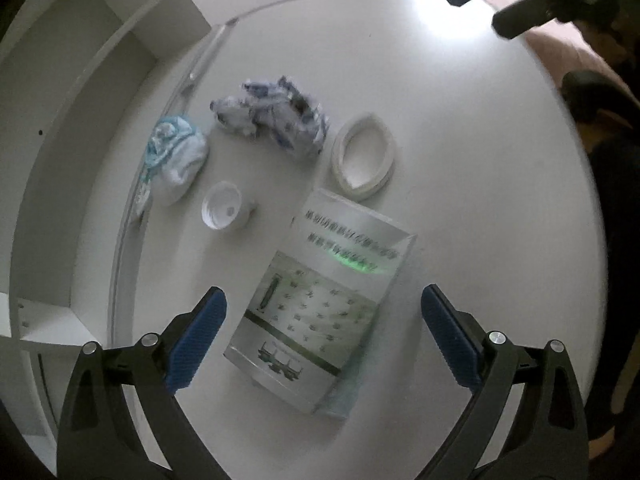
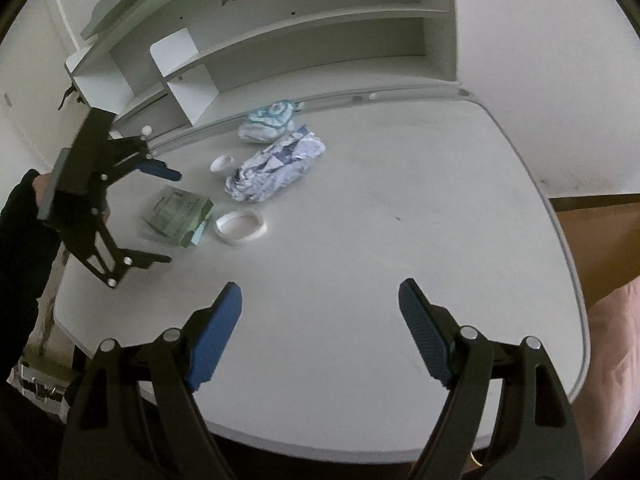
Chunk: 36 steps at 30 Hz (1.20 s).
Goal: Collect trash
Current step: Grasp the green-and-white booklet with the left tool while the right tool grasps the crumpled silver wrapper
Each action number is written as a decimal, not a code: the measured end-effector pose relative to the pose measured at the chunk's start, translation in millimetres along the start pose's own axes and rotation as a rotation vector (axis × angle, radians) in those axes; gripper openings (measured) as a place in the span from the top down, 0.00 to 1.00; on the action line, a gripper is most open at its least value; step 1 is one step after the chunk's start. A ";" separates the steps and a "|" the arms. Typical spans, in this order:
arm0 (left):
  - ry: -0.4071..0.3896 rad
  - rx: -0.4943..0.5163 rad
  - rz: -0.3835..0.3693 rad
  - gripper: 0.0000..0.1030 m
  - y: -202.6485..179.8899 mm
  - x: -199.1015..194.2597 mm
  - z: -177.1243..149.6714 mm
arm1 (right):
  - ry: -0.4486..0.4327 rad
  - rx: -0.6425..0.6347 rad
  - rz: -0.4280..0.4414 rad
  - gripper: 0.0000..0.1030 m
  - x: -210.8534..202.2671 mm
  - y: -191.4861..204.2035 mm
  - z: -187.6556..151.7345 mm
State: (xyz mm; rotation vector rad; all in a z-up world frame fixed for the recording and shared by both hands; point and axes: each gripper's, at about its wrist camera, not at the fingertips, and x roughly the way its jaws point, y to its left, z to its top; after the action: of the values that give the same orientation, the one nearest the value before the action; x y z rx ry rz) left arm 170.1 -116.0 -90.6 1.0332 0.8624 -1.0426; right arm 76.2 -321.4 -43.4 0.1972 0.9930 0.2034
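On the white table (image 1: pixel 460 160) lie a crumpled blue-and-white printed wrapper (image 1: pixel 276 114) (image 2: pixel 274 168), a light-blue crumpled wad (image 1: pixel 176 152) (image 2: pixel 270 122), a small white cap (image 1: pixel 224 206) (image 2: pixel 222 163), a white oval ring-shaped piece (image 1: pixel 364 156) (image 2: pixel 241 227) and a flat box with green print (image 1: pixel 320 308) (image 2: pixel 180 214). My left gripper (image 1: pixel 322 334) (image 2: pixel 170 216) hangs open above the box, nothing between its blue pads. My right gripper (image 2: pixel 320 332) (image 1: pixel 476 12) is open over bare table nearer the front edge, apart from every item.
A white shelf unit (image 2: pixel 280 40) (image 1: pixel 60 120) stands against the table's far edge behind the trash. A person's dark sleeve (image 2: pixel 24 232) holds the left gripper. Brown floor (image 2: pixel 592 236) shows past the table's right edge.
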 end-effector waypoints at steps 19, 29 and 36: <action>-0.050 -0.454 -0.021 0.40 9.9 -12.3 -42.8 | 0.158 0.133 0.103 0.24 100.5 31.3 103.5; -0.093 -0.675 0.024 0.43 -4.8 -31.0 -63.0 | 0.212 0.137 0.002 0.42 132.3 44.0 116.0; -0.154 -0.750 0.036 0.44 -14.1 -48.9 -62.3 | 0.133 0.123 -0.005 0.58 105.3 39.2 110.0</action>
State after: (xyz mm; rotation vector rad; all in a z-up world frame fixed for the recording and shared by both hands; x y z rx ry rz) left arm 137.6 -46.2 -67.3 0.3289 0.9908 -0.6623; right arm 221.8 -264.3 -59.9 0.2961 1.1395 0.1523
